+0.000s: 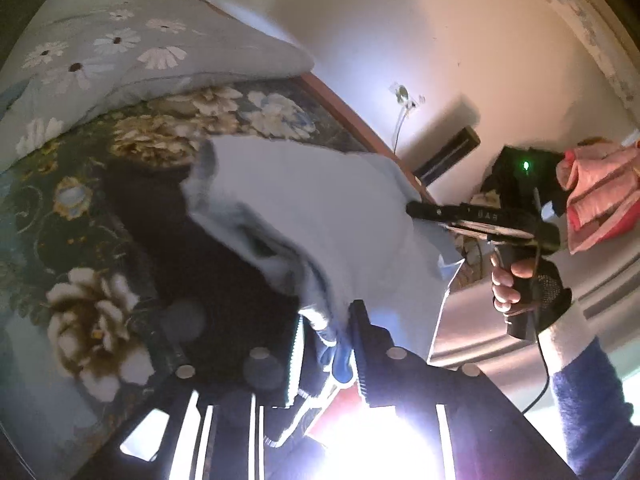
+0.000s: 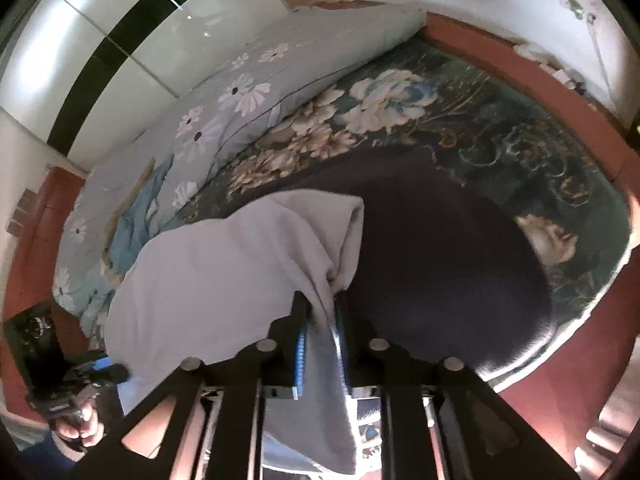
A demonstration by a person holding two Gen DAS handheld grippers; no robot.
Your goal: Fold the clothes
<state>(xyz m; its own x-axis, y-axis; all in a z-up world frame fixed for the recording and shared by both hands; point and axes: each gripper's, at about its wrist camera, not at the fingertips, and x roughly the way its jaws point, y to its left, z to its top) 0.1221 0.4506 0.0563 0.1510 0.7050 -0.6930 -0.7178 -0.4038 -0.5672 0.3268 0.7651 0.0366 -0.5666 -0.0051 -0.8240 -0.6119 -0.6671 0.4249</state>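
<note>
Left gripper (image 1: 332,332): jaws narrowly parted, one corner of the pale blue garment (image 1: 304,208) bunched between them.
Garment: slung between both grippers above the dark cloth (image 2: 440,264) spread on the floral bed (image 2: 400,120), near its front edge.
Right gripper (image 2: 320,320): fingers close together on the opposite corner; the grip looks firm, though blur obscures it.
</note>
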